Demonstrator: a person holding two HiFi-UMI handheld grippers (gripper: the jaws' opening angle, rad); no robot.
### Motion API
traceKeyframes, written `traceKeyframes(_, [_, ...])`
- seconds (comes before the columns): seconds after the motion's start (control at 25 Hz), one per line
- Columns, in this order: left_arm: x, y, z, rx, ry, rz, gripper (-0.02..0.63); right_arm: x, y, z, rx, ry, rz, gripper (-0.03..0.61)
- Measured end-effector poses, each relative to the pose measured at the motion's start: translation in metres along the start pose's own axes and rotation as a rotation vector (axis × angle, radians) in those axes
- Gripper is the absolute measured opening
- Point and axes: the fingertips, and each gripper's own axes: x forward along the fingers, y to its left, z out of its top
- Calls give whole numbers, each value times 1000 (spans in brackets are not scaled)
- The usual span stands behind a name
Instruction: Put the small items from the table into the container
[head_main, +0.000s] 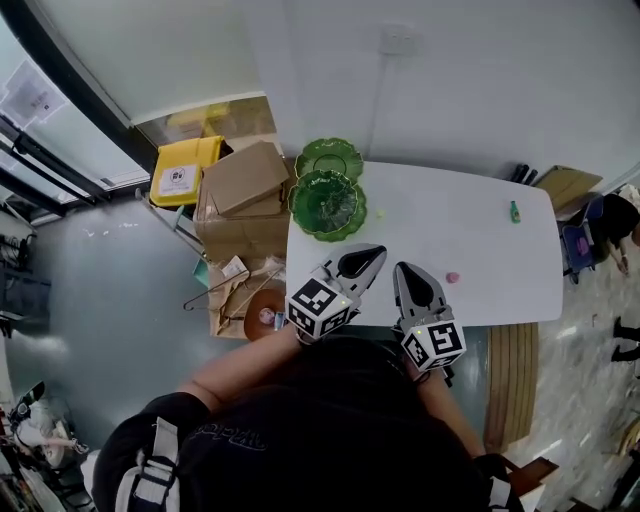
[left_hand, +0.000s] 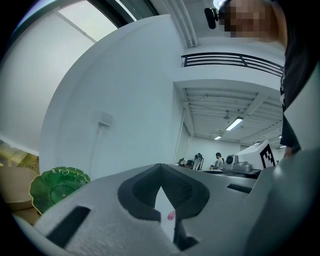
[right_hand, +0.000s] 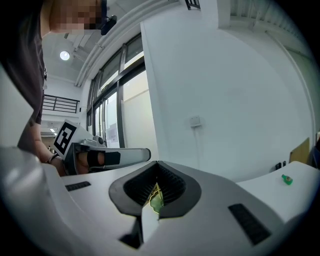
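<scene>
Cardboard boxes (head_main: 245, 180) and a yellow box (head_main: 185, 170) crowd the left end of the table (head_main: 480, 250), where two green dishes (head_main: 327, 203) sit. A pink item (head_main: 452, 277) and a green item (head_main: 515, 211), too small to identify, lie well apart. The left tongs (head_main: 372, 252) and right tongs (head_main: 405, 270), both closed and empty, point level over the near edge

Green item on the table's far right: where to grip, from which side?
The green item looks taller than wide and stands alone on the white table, so pinch across its narrow middle, probably from the person's side with the nearer right gripper. Its jaws are shut and must open first. Finer shape is too small to tell.
</scene>
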Motion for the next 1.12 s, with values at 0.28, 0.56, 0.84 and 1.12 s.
traceKeyframes(0.28, [-13, 28, 1, -23, -4, 32, 5, 32, 8, 1, -10, 24, 34, 15])
traceKeyframes(0.56, [-19, 48, -5, -27, 4, 73, 5, 61, 17, -13, -9, 66, 117, 15])
traceKeyframes(0.84, [-9, 66, -15, -62, 26, 106, 5, 78, 6, -17, -4, 91, 145, 15])
traceKeyframes(1.12, [24, 76, -32, -93, 61, 113, 5, 87, -34, -27, 16, 122, 126, 17])
